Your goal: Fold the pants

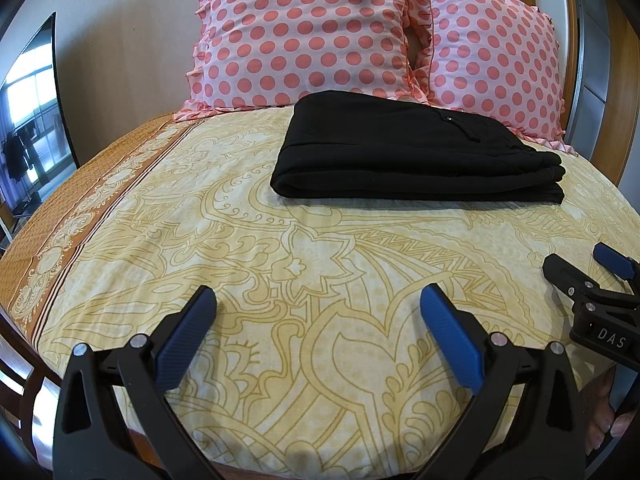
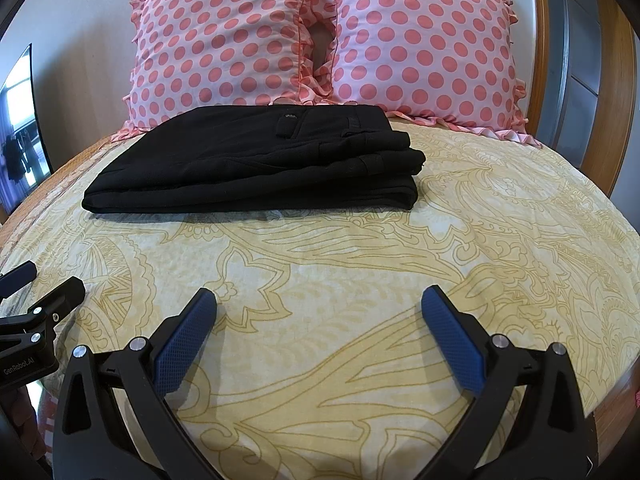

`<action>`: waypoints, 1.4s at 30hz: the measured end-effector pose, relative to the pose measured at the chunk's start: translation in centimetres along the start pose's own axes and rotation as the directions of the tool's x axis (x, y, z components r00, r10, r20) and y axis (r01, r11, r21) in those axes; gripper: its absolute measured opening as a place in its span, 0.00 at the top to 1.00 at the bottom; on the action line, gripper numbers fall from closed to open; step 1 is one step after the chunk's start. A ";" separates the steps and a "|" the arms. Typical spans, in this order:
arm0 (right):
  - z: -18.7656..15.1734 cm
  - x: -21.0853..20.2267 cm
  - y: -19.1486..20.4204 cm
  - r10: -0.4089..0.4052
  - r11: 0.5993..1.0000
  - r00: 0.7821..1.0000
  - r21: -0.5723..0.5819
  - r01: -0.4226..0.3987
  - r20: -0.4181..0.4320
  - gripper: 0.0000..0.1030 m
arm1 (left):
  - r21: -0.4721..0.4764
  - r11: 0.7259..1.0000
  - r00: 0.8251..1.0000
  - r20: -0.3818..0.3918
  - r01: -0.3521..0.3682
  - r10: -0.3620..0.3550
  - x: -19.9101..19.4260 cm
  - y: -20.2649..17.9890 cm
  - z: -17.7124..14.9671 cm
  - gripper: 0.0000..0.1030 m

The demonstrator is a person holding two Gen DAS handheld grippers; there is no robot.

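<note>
Black pants (image 1: 404, 152) lie folded in a flat rectangular stack on the yellow patterned bedsheet (image 1: 280, 256), just in front of the pillows; they also show in the right wrist view (image 2: 256, 160). My left gripper (image 1: 318, 300) is open and empty, well short of the pants near the bed's front edge. My right gripper (image 2: 319, 300) is open and empty too, equally far back. The right gripper shows at the right edge of the left wrist view (image 1: 580, 268), and the left gripper at the left edge of the right wrist view (image 2: 48, 284).
Two pink polka-dot pillows (image 1: 304, 36) (image 2: 420, 44) lean against the wall behind the pants. A wooden headboard frame (image 2: 540, 40) rises at the right. A dark screen (image 1: 28, 120) stands at the left beyond the bed's orange border.
</note>
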State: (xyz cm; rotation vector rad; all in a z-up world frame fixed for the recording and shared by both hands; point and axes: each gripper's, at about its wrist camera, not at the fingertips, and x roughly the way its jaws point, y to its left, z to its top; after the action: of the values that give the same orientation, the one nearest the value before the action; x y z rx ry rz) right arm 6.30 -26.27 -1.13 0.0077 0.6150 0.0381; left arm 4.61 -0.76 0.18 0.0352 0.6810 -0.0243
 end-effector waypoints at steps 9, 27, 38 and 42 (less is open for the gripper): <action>0.0 0.0 0.0 0.000 1.000 1.000 0.000 0.000 0.000 0.01 | 0.000 1.000 1.000 0.000 0.000 0.000 0.0 0.0 0.0 0.02; 0.0 0.0 0.1 -0.002 1.000 1.000 0.001 0.002 0.001 0.01 | 0.002 1.000 1.000 -0.016 0.003 -0.003 0.1 0.2 0.1 0.02; 0.0 0.0 0.1 -0.002 1.000 1.000 0.001 0.002 0.001 0.01 | 0.001 1.000 1.000 -0.019 0.005 -0.005 0.2 0.3 0.2 0.02; 0.0 0.0 0.2 -0.002 1.000 1.000 0.002 0.002 0.002 0.01 | 0.002 1.000 1.000 -0.018 0.004 -0.004 0.1 0.3 0.2 0.02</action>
State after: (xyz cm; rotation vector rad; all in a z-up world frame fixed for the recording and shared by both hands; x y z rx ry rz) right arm 6.27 -26.11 -1.17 0.0086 0.6130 0.0352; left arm 4.86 -0.50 0.27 0.0355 0.6991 -0.0287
